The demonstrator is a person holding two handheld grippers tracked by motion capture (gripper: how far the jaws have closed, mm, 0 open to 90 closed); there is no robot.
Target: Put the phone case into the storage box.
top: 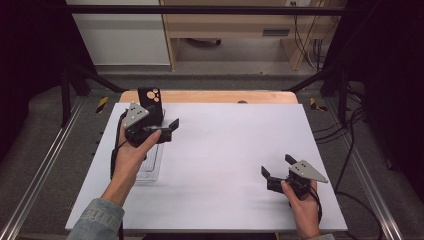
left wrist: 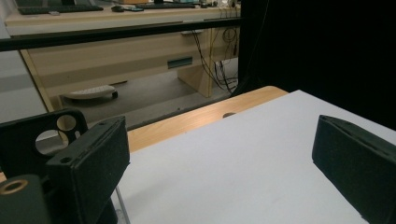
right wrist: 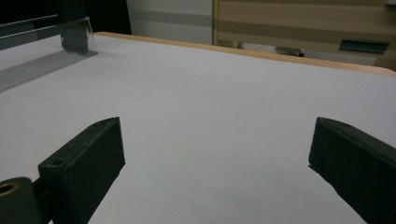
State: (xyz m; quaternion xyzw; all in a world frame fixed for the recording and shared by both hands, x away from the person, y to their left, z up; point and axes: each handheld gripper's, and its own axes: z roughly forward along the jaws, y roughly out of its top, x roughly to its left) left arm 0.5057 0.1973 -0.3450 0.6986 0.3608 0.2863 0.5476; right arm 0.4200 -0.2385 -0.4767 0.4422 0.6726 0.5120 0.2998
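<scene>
A black phone case (top: 150,98) with round camera cut-outs stands upright at the table's far left. In the left gripper view the phone case (left wrist: 25,140) rises just beyond the left jaw, outside the gap. My left gripper (top: 162,120) hovers right beside it, open, nothing between its jaws (left wrist: 219,163). A clear plastic tray (top: 151,167) lies on the white sheet under the left hand; the right gripper view shows the tray (right wrist: 44,65) far off with a dark upright piece at its end. My right gripper (top: 277,166) is open and holds nothing (right wrist: 215,168) at the near right.
A white sheet (top: 225,150) covers the table, with a strip of bare wood (top: 225,96) along the far edge. Black frame rails run on both sides. A wooden desk (top: 235,25) and cables stand beyond the table.
</scene>
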